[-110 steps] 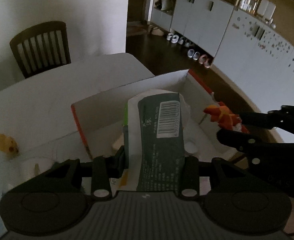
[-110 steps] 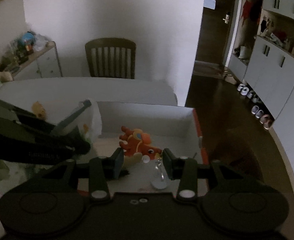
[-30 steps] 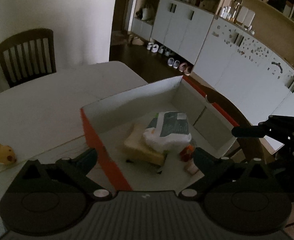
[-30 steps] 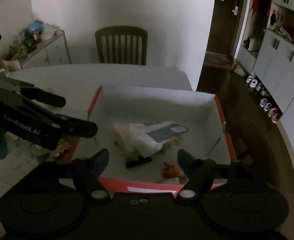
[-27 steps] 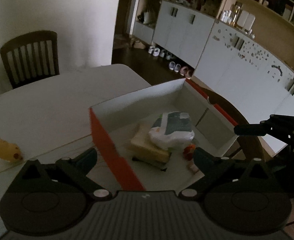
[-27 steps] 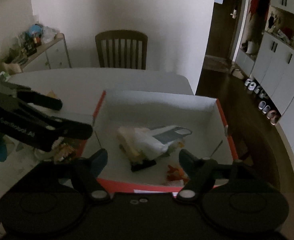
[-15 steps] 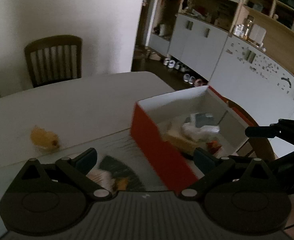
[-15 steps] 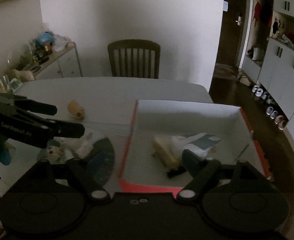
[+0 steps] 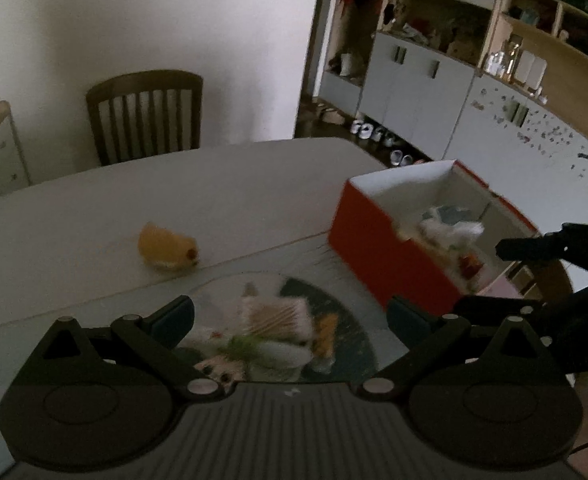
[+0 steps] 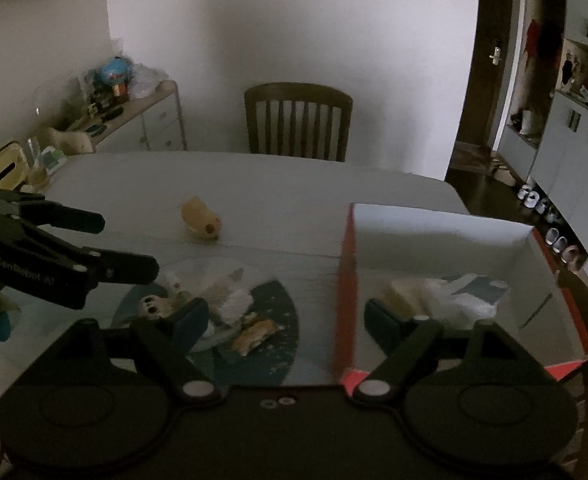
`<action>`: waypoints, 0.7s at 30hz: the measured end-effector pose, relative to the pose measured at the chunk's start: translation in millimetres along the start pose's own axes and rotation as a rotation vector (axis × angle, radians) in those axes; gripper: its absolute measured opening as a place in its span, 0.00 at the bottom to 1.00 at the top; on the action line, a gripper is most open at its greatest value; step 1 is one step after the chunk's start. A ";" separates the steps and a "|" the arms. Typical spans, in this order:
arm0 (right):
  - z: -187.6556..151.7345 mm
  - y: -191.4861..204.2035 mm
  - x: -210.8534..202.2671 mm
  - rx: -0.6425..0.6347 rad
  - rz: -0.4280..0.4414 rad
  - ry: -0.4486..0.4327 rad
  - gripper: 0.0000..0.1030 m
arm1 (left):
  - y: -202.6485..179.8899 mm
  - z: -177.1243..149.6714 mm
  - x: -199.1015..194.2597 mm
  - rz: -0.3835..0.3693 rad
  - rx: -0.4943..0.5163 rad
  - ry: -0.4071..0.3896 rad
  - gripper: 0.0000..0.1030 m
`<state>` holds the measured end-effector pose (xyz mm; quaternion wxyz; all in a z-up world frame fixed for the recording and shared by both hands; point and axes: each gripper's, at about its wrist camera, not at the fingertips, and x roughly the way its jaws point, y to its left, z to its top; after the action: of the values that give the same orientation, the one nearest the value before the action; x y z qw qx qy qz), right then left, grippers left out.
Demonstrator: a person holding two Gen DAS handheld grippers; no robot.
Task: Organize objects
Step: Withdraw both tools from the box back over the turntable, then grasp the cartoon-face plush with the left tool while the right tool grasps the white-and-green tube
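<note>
A red box with white inside (image 9: 378,236) (image 10: 344,280) stands on the table's right side and holds a white-and-grey packet (image 10: 470,292) and a yellowish block (image 10: 404,292). A pile of small items (image 9: 272,334) (image 10: 222,304) lies on a round dark mat (image 10: 278,312). A yellow plush toy (image 9: 166,252) (image 10: 200,218) lies beyond it. My left gripper (image 9: 290,312) is open and empty above the pile. My right gripper (image 10: 286,312) is open and empty, over the mat and the box's left wall.
A wooden chair (image 10: 298,120) stands at the table's far side. A sideboard with clutter (image 10: 126,116) is at the left wall. White cabinets (image 9: 434,92) and shoes on the floor (image 9: 378,136) are to the right of the white table (image 9: 214,184).
Both grippers have swung left, away from the box toward the pile on the mat. The box has shifted to the right in both views. Both stay open and empty.
</note>
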<state>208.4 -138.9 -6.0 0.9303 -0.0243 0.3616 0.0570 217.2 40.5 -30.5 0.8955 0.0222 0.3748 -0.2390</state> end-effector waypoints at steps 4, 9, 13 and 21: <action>-2.5 14.8 8.1 -0.017 0.006 0.020 0.82 | 15.7 -12.9 0.5 0.044 0.014 0.017 1.00; -7.3 25.6 23.1 -0.007 0.004 0.059 0.82 | 29.7 -29.1 0.5 0.085 0.053 0.010 1.00; -10.1 31.0 36.8 0.006 0.000 0.085 0.82 | 35.8 -44.1 7.2 0.102 0.089 0.018 1.00; -16.7 39.2 70.1 0.012 -0.001 0.148 0.82 | 53.2 -63.8 38.0 0.147 0.092 0.053 1.00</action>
<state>243.7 -95.2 -65.8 0.9012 -0.0228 0.4296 0.0523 221.8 85.9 -109.6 0.8985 0.0969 0.3842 -0.1891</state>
